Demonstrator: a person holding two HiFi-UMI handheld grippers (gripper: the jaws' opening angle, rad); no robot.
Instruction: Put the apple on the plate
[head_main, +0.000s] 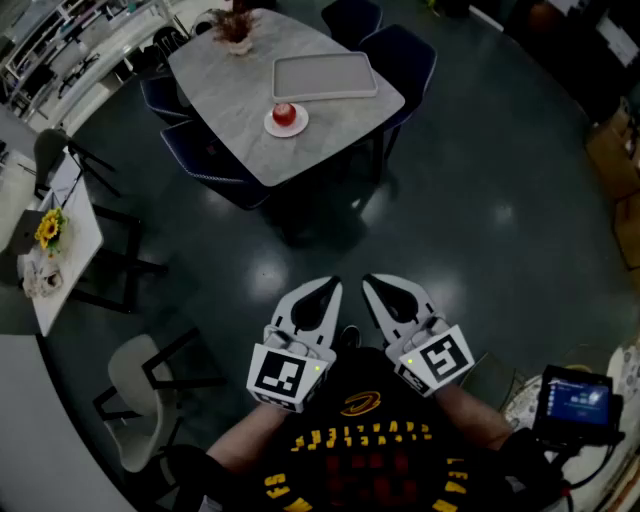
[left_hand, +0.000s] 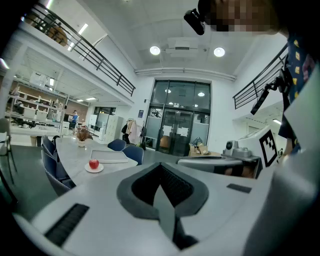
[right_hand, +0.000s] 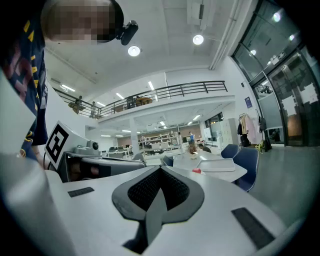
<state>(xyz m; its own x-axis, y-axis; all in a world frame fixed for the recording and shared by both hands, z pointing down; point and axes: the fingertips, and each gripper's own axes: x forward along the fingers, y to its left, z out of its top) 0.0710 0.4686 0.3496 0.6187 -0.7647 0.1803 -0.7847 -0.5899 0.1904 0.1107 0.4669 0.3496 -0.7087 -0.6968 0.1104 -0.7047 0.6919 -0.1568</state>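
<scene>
The apple (head_main: 284, 113) sat on the plate (head_main: 271, 127) on the desk (head_main: 225, 85), well apart from the left claw (head_main: 326, 291) and right claw (head_main: 377, 288), each pressed together with nothing between its jaws

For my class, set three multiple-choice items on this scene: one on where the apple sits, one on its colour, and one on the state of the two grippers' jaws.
1. Where is the apple?
A on the plate
B on the tray
C on the floor

2. What colour is the apple?
A green
B red
C yellow

3. How do the two grippers' jaws stand?
A both wide apart
B both together, empty
C one shut on the apple

Answers:
1 A: the apple rests on the white plate on the table, beside the tray.
2 B: it shows red in the head view.
3 B: the left gripper and right gripper are closed on nothing, far from the table.
</scene>
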